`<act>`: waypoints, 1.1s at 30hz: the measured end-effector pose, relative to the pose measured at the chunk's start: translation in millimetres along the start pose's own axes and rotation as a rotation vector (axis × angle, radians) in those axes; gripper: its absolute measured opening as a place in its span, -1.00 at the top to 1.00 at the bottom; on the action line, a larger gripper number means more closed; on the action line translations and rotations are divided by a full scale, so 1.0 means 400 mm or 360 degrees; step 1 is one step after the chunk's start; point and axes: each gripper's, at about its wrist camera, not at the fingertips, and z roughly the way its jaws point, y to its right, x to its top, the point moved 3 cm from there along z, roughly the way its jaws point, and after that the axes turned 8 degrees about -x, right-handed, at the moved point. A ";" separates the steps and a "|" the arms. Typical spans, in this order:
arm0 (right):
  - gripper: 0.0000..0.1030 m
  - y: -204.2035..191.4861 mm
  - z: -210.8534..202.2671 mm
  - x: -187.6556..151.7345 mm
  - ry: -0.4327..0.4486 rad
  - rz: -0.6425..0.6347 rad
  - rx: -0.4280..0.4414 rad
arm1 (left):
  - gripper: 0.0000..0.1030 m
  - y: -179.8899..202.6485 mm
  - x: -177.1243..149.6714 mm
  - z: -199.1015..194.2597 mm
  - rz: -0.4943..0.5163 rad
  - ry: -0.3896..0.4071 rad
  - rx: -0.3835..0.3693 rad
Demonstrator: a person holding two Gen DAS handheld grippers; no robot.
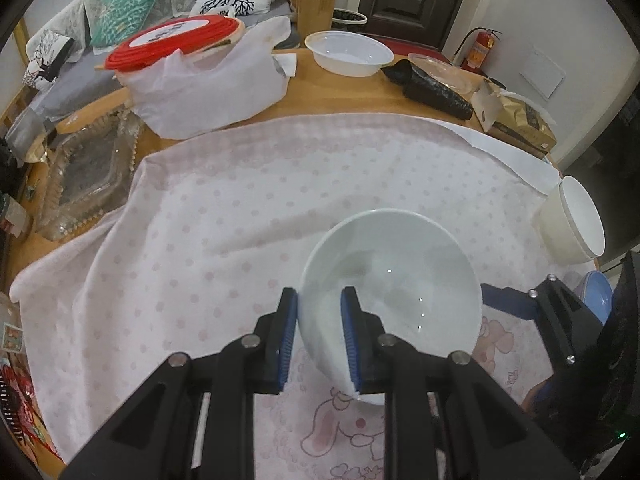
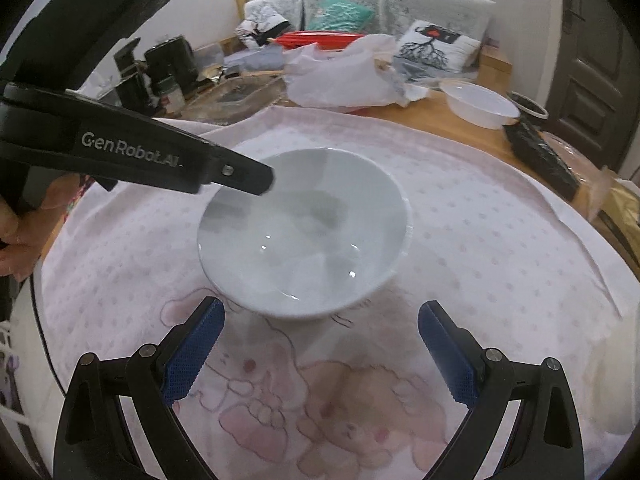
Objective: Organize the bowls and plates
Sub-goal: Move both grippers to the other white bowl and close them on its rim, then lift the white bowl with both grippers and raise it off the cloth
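White bowl (image 1: pixel 394 280): empty, sitting over the pink dotted cloth (image 1: pixel 200 232) covering the desk (image 1: pixel 352 96); whether its base is touching the cloth cannot be told.

Left hand-held gripper (image 1: pixel 318 340): nearly closed, its blue pads pinching the bowl's near wall, one pad outside, one inside.

Right hand-held gripper (image 2: pixel 320 356): standing wide apart just short of the bowl, gripping nothing.

Cream cup (image 1: pixel 572 220): showing only in the left view, partly cut off at the cloth's right edge.

Plastic basin (image 1: pixel 348 52): sitting empty at the far desk edge.

Red-lidded container (image 1: pixel 176 40): resting on a white bag (image 1: pixel 208 88), contents hidden.
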 end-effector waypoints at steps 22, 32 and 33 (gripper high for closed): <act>-0.84 -0.028 0.097 0.040 0.0007 -0.0044 0.0054 | 0.81 -0.021 0.005 0.054 0.0008 -0.0007 0.0007; -0.86 -0.022 0.090 0.040 0.0020 -0.0030 0.0050 | 0.81 0.006 0.007 0.036 0.0041 0.0011 0.0000; -0.86 -0.021 0.087 0.038 0.0018 -0.0019 0.0053 | 0.81 0.011 0.008 0.034 0.0049 0.0012 0.0002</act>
